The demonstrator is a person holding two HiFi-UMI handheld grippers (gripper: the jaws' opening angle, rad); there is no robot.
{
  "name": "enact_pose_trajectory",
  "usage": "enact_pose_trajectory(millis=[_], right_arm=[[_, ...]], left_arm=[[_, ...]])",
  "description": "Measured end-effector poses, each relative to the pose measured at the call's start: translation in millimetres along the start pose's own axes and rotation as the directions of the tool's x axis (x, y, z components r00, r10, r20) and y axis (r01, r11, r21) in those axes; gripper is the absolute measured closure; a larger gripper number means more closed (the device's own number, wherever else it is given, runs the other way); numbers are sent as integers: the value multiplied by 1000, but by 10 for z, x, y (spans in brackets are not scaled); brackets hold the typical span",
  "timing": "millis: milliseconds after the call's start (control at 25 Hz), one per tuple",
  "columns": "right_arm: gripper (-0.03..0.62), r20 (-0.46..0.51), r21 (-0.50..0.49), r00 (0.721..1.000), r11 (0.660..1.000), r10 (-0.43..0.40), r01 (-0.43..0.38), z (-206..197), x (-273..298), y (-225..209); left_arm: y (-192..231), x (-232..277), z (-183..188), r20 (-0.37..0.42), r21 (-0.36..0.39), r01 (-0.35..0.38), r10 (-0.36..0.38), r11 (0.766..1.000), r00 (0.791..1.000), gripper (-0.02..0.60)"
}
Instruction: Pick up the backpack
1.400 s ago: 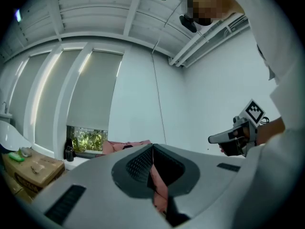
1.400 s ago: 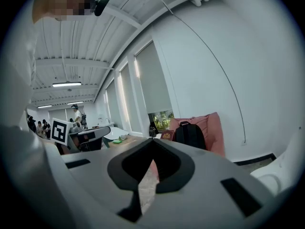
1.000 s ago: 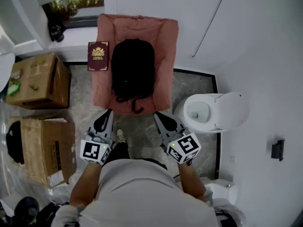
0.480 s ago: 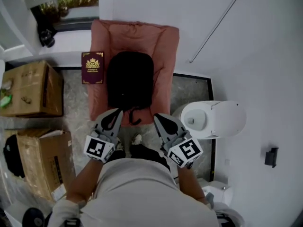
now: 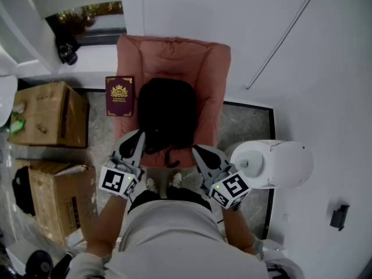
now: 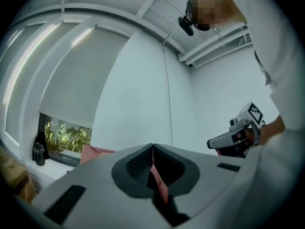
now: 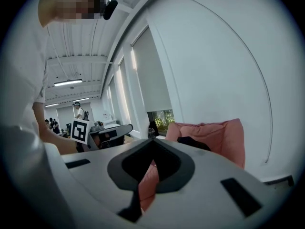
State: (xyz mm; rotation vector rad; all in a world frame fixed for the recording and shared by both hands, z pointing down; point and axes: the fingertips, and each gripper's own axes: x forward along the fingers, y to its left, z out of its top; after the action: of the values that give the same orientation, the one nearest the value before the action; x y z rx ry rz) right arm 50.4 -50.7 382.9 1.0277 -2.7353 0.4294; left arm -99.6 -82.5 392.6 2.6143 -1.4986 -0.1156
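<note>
Black backpack (image 5: 167, 112), one, on one pink armchair (image 5: 216, 68); two cardboard boxes (image 5: 43, 114); left gripper (image 5: 140, 135) and right gripper (image 5: 197, 150) both closed, empty.

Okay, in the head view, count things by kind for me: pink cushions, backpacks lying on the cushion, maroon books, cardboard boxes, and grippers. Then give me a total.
pink cushion: 1
backpack lying on it: 1
maroon book: 1
cardboard boxes: 2
grippers, the left gripper and the right gripper: 2
Total: 7
</note>
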Motion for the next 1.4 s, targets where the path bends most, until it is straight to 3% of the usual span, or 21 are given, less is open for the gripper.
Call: enact_pose_trajectory(millis=[160,360,480,680,920,1240,1400], right_arm=[[572,-35,21,999,999,40,-40,-99,142,-111],[572,-84,32,996,999,29,-27,-314,356,-249],[572,-72,38,997,999,5,-2,-381,509,-330],[572,-94,76,995,997,-15,22,-616,712,-409],[572,-139,90,990,995,-26,38,-917,858,-386],[572,-206,99,978,993,-40,61,-1207,860,-306],[572,-217,107,975,991,-52,76,-1260,851,-309]], left_arm=[[245,173,-243,-47,-31,-50,49,998,998,561],[496,368,-563,-76,-53,-61,57,997,995,561],[654,510,-836,-93,-107,-28,18,994,996,561],[788,804,-1320,-104,-240,88,-116,967,988,560],[1148,1107,-1811,-141,-244,113,-150,963,979,555],[1493,1438,-2201,-187,-273,96,-150,957,971,424],[1706,1636,-2393,-221,-345,38,-121,938,968,369]])
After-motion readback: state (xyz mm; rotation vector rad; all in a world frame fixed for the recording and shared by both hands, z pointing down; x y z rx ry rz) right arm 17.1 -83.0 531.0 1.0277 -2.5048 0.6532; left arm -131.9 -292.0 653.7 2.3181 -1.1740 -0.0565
